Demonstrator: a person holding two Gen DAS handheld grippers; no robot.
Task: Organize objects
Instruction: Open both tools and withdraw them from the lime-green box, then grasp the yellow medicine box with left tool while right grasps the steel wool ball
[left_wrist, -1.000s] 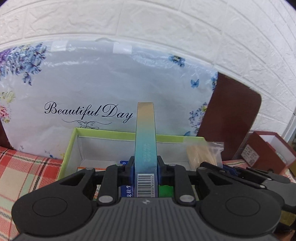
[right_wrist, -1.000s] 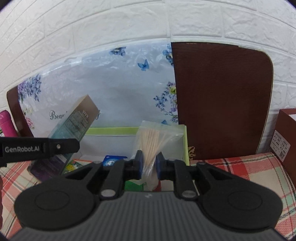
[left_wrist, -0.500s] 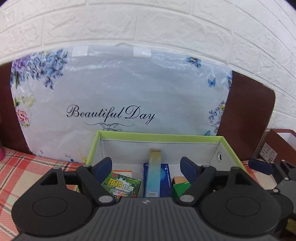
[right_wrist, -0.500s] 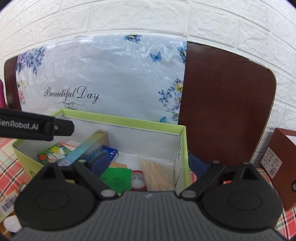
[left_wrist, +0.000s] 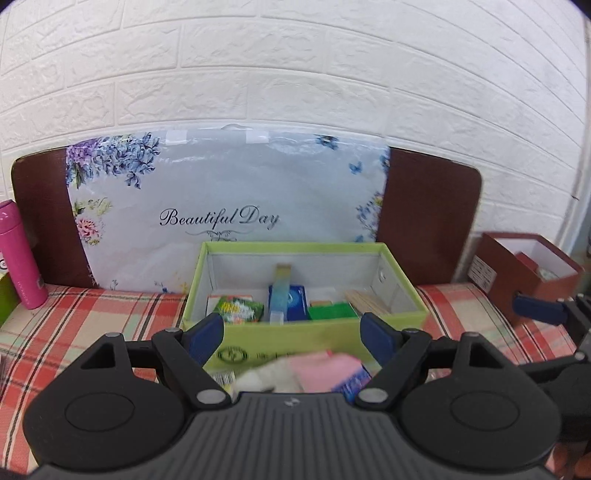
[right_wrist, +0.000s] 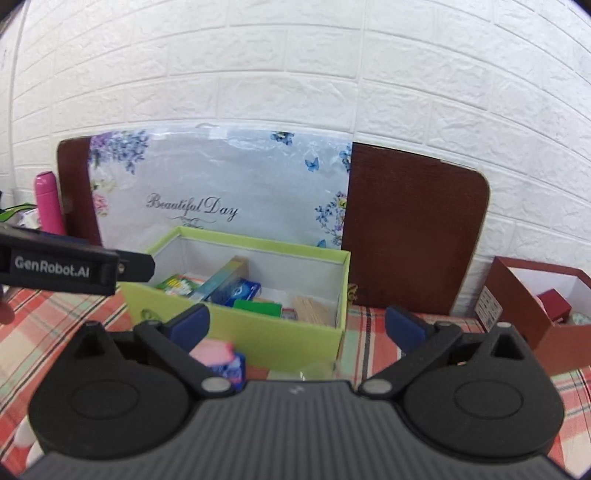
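Left gripper (left_wrist: 293, 334) and right gripper (right_wrist: 295, 326) both spread wide, empty, jaws just opened.

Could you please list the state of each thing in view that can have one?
Left tongs: open, empty.
Right tongs: open, empty, just widened.
Green box: lidless, holding packets.
Tall gradient carton: leaning inside the green box.
Toothpick bag: lying inside it.
Brown box: open-topped.
Pink bottle: upright, capped.
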